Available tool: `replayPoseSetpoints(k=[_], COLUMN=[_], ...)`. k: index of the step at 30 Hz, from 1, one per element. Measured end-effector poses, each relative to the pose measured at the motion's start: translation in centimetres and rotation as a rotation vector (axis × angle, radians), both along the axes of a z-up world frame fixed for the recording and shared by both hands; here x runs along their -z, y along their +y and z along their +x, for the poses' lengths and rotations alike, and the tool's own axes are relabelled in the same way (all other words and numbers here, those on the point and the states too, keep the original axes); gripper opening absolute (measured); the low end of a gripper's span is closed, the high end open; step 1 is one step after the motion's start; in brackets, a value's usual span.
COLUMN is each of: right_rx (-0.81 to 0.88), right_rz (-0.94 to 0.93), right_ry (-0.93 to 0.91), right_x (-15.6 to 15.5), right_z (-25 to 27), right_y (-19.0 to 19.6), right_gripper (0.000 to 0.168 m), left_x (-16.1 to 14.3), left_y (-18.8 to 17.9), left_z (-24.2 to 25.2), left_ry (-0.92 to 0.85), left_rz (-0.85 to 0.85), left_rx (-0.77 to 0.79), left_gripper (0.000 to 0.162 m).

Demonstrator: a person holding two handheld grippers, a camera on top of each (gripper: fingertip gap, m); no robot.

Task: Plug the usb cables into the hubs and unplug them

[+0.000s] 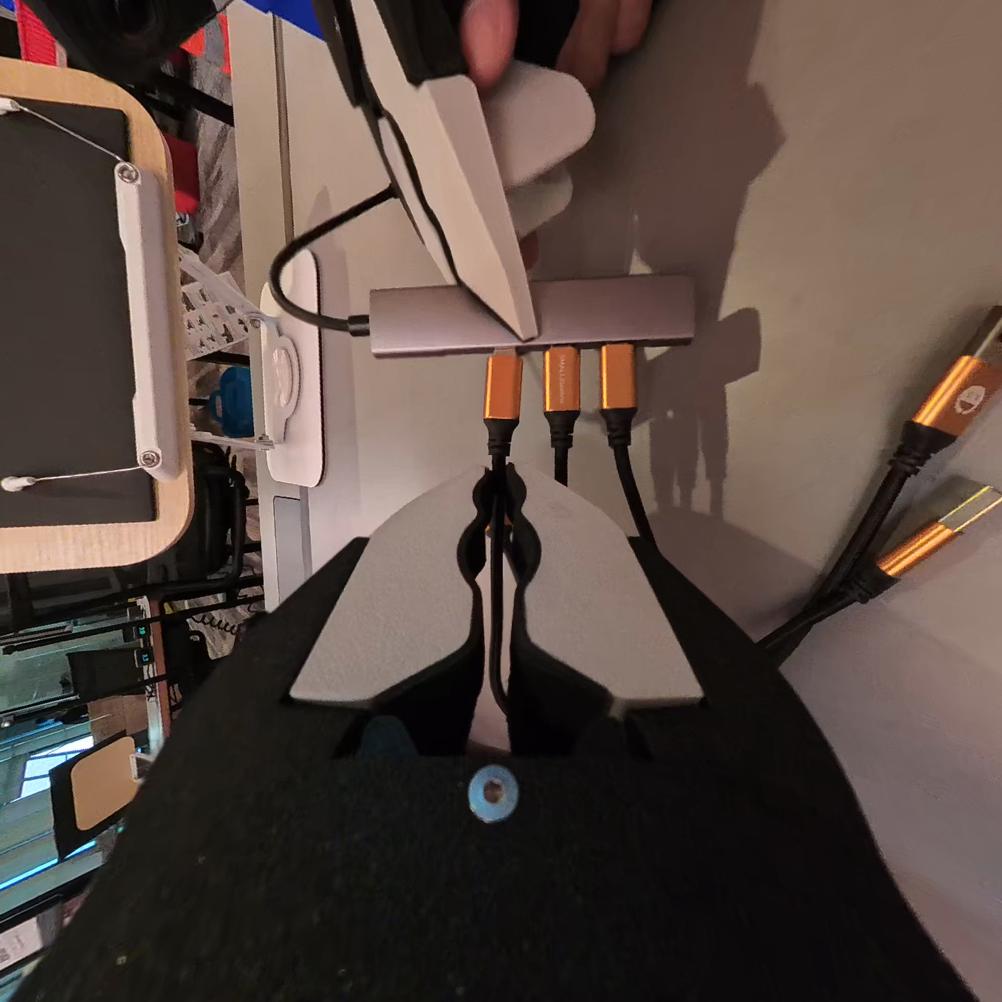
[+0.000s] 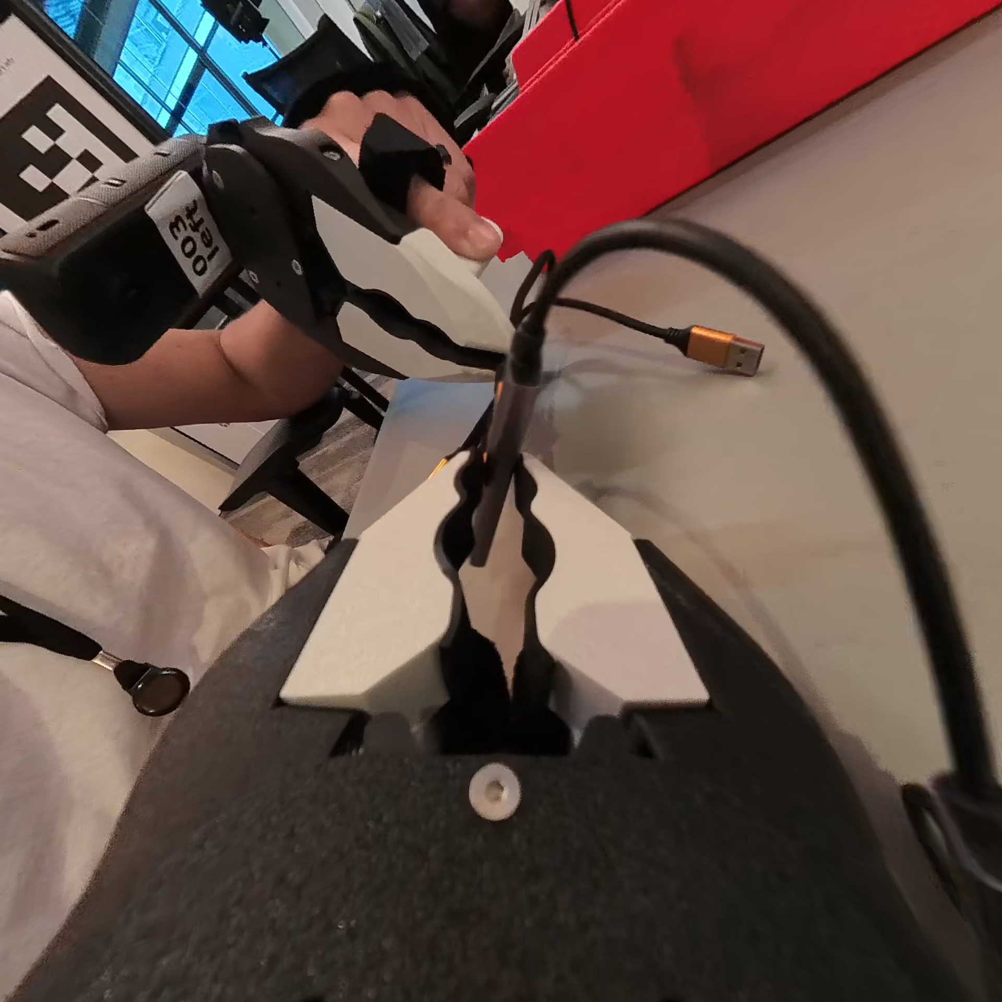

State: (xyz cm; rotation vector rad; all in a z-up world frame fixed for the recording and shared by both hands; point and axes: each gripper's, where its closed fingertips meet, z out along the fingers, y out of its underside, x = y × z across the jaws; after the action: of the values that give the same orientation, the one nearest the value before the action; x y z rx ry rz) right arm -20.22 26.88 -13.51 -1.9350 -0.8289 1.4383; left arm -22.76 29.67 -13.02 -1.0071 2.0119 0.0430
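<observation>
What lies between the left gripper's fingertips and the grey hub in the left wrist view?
The orange plug in the hub, and its black cable, which runs back between the left gripper fingers. The left wrist view shows this.

Both handheld grippers have matte black textured bodies, pale grey fingers (image 1: 585,585) with wavy black inner edges, and a central silver screw (image 2: 494,790). The person wears a white sleeve (image 2: 81,488).
</observation>
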Motion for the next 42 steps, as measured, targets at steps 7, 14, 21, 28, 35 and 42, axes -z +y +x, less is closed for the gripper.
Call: replayPoseSetpoints(k=[7, 14, 21, 28, 35, 42], right_rx=[-0.002, 0.093, 0.251, 0.37, 0.294, 0.265], right_rz=[0.078, 0.179, 0.209, 0.181, 0.23, 0.252], right_ry=[-0.084, -0.077, 0.097, 0.424, 0.533, 0.56], right_x=[0.9, -0.1, -3.1, -7.1, -8.7, -9.1], right_z=[-0.9, -0.7, 1.5, 4.4, 4.2, 3.3], right_y=[-0.4, 1.1, 3.4, 4.7, 3.2, 2.4], right_gripper=[0.007, 0.008, 0.007, 0.007, 0.007, 0.007], left_x=[0.0, -1.5, -8.5, -9.7, -6.7, -7.0], left_y=[0.4, 1.6, 4.6, 0.2, -1.7, -1.3], left_z=[0.0, 0.5, 0.0, 0.1, 5.1, 6.9], left_ry=[0.028, -0.005, -0.382, -0.885, -0.924, -0.979], left_rz=[0.053, 0.196, 0.08, -0.74, -1.219, -1.226], left_rx=[-0.035, -0.087, -0.361, -0.423, -0.274, -0.135], left_gripper=[0.003, 0.004, 0.041, 0.048, 0.06, 0.024])
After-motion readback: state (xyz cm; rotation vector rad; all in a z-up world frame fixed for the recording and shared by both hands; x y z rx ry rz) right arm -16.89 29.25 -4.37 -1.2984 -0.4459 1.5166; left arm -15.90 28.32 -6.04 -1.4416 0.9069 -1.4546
